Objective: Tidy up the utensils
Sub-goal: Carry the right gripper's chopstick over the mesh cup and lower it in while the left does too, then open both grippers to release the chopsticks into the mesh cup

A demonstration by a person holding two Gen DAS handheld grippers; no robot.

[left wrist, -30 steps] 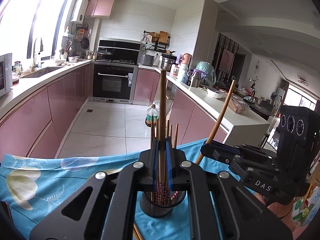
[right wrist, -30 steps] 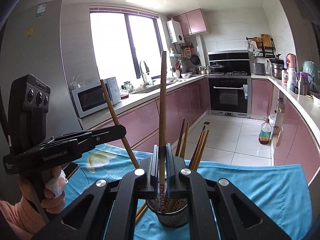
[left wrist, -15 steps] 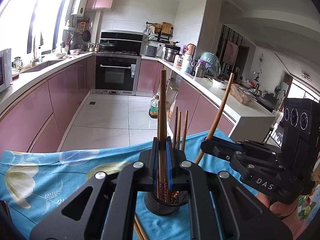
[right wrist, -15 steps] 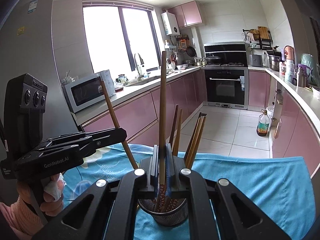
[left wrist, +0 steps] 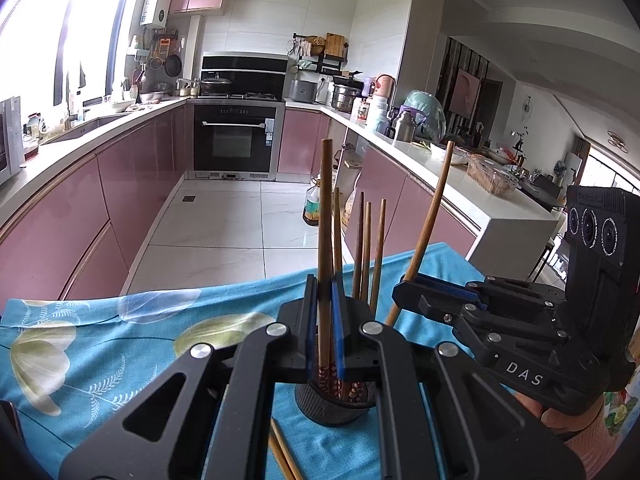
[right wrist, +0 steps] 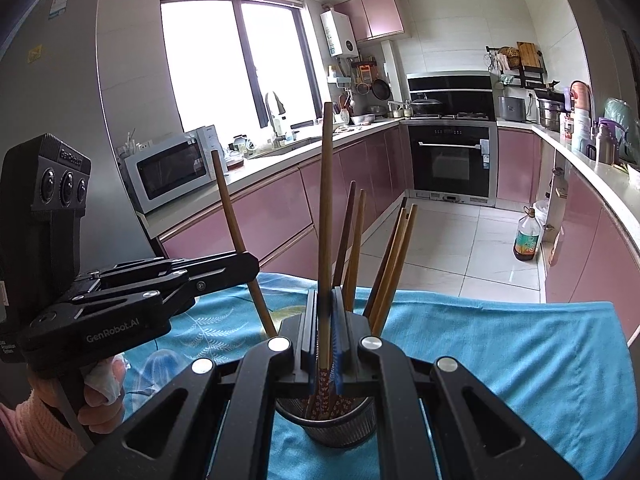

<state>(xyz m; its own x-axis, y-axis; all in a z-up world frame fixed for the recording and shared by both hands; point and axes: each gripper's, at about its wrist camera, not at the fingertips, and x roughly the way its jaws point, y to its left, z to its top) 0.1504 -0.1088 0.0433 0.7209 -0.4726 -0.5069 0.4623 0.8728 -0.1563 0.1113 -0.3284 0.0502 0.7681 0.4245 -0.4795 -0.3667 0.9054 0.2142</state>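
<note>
My left gripper (left wrist: 325,322) is pinched tight on a long brown wooden chopstick (left wrist: 325,220), its blue-lined jaws pressed against the shaft from both sides; the stick stands nearly upright, its patterned lower end reaching down into the dark round mesh utensil cup (left wrist: 320,408) just below my jaws; my right gripper (right wrist: 325,332) is likewise clamped on a second long brown wooden chopstick (right wrist: 326,200), also close to upright, with its flowered tip inside the same cup (right wrist: 340,428). Each gripper shows in the other's view: from the left camera the right gripper (left wrist: 404,288) sits off to the right with its stick slanting up and rightwards; from the right camera the left gripper (right wrist: 250,266) sits off to the left with its stick slanting up and leftwards, and my hand (right wrist: 102,392) in a pink sleeve wraps the handle. Several more wooden chopsticks (right wrist: 390,264) already stand in the cup, leaning against its rim; two loose chopsticks (left wrist: 284,454) lie flat on the cloth in front of the cup, partly hidden under my left gripper. The cup rests on a turquoise tablecloth with pale flower prints (left wrist: 100,344); beyond it stretches a kitchen with pink cabinets (left wrist: 132,184), a black built-in oven (left wrist: 236,142) and a white microwave (right wrist: 172,168).
</note>
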